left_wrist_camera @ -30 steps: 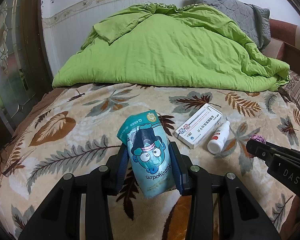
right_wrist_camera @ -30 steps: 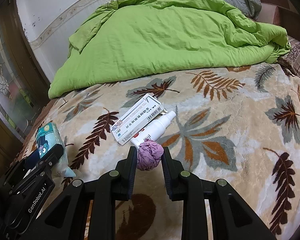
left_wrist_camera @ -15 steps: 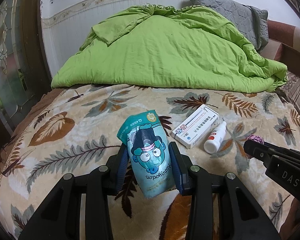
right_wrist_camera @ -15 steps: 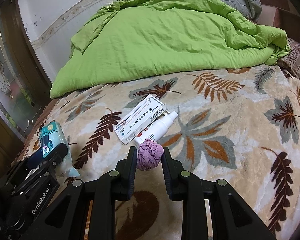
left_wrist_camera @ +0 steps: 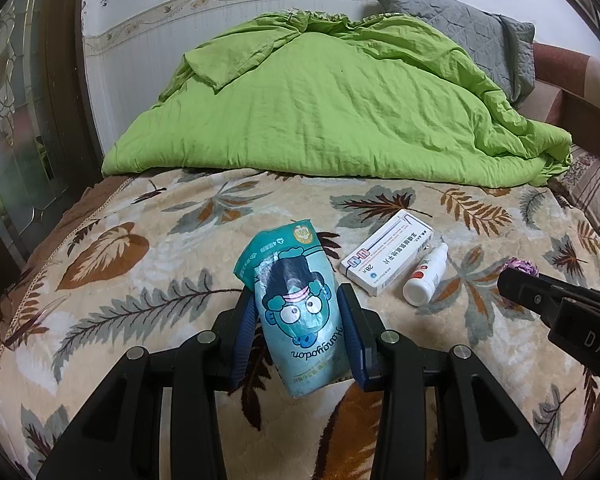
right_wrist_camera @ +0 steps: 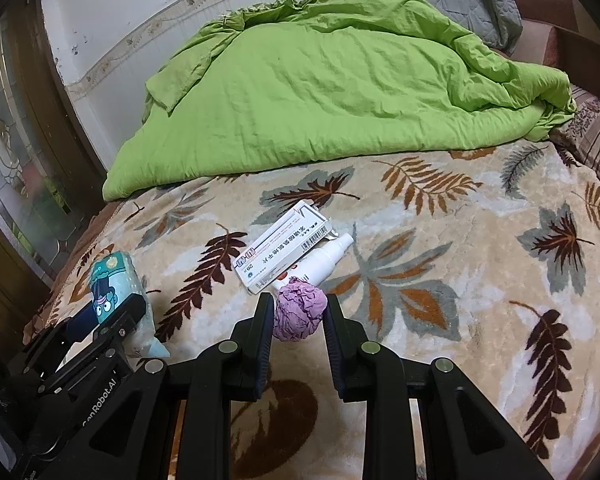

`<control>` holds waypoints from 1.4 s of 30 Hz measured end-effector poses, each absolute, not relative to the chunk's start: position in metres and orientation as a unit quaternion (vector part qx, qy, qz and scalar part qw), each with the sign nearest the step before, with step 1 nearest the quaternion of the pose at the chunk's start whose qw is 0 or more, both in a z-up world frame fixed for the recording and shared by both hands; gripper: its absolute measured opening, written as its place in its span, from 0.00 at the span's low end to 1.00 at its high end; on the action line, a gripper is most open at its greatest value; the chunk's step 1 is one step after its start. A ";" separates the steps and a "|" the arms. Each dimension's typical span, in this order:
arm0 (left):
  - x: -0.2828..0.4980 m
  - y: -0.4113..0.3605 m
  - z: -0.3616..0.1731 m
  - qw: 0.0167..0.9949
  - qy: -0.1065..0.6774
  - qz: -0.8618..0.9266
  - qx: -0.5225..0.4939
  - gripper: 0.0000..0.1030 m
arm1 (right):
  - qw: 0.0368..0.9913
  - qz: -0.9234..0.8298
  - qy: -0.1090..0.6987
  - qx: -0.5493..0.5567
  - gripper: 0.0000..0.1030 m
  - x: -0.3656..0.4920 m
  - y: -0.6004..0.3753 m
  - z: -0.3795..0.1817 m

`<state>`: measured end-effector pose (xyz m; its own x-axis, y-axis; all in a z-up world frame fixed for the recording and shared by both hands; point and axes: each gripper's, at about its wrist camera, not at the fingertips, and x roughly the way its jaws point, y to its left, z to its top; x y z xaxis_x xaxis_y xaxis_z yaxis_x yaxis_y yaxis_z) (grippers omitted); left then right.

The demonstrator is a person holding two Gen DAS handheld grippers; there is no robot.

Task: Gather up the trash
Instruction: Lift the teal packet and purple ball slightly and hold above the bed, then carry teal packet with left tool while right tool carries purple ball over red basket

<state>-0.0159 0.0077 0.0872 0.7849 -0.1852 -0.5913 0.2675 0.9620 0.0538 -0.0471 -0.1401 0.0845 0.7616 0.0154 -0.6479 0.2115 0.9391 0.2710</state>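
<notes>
My left gripper [left_wrist_camera: 298, 300] is shut on a teal tissue packet [left_wrist_camera: 296, 304] with a cartoon face, held above the leaf-patterned blanket. The packet also shows in the right wrist view [right_wrist_camera: 114, 286]. My right gripper [right_wrist_camera: 298, 304] is shut on a crumpled purple paper ball [right_wrist_camera: 298, 312]; the ball's tip shows in the left wrist view [left_wrist_camera: 520, 268]. A white medicine box [left_wrist_camera: 386, 256] and a small white spray bottle [left_wrist_camera: 426, 276] lie side by side on the blanket, just beyond both grippers. They also show in the right wrist view: the box [right_wrist_camera: 286, 252], the bottle [right_wrist_camera: 326, 258].
A heaped green duvet [left_wrist_camera: 332, 108] covers the far half of the bed, with a grey pillow [left_wrist_camera: 460, 28] behind it. A glazed wooden door [left_wrist_camera: 16, 120] stands at the left. The blanket's edge [left_wrist_camera: 4, 312] drops off at the left.
Both grippers have drawn back slightly from the box and bottle, each keeping its hold. The box and bottle have not moved on the blanket.
</notes>
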 end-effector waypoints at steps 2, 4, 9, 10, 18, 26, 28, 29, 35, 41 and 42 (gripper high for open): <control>-0.015 0.008 0.087 0.942 0.305 -0.120 0.069 0.38 | 0.924 -0.053 0.340 0.164 0.26 -0.048 -0.138 0.087; -0.016 0.008 0.088 0.942 0.305 -0.119 0.068 0.38 | 0.925 -0.053 0.339 0.162 0.26 -0.049 -0.138 0.088; -0.017 0.008 0.089 0.943 0.304 -0.120 0.067 0.38 | 0.926 -0.055 0.337 0.160 0.26 -0.051 -0.136 0.091; -0.017 0.008 0.089 0.943 0.304 -0.120 0.067 0.38 | 0.926 -0.055 0.337 0.160 0.26 -0.051 -0.136 0.092; -0.020 0.010 0.091 0.943 0.302 -0.121 0.066 0.38 | 0.928 -0.057 0.334 0.156 0.26 -0.053 -0.134 0.095; -0.021 0.011 0.092 0.944 0.302 -0.121 0.066 0.38 | 0.928 -0.056 0.334 0.156 0.26 -0.053 -0.133 0.096; -0.021 0.011 0.092 0.943 0.302 -0.121 0.065 0.38 | 0.928 -0.055 0.334 0.155 0.26 -0.053 -0.131 0.097; -0.021 0.011 0.092 0.943 0.303 -0.121 0.065 0.38 | 0.929 -0.055 0.333 0.154 0.26 -0.053 -0.130 0.098; -0.026 0.013 0.098 0.943 0.302 -0.125 0.060 0.38 | 0.930 -0.053 0.329 0.154 0.26 -0.057 -0.127 0.102; -0.045 0.013 0.111 0.937 0.300 -0.177 0.036 0.38 | 0.931 -0.054 0.307 0.188 0.26 -0.083 -0.140 0.117; -0.050 0.010 0.113 0.935 0.299 -0.189 0.036 0.38 | 0.932 -0.050 0.300 0.198 0.26 -0.095 -0.144 0.121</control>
<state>-0.0501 0.0104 0.1131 0.7502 -0.3323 -0.5717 0.3748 0.9259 -0.0463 -0.0949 -0.1437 0.1212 0.8144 0.0257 -0.5797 0.2123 0.9165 0.3390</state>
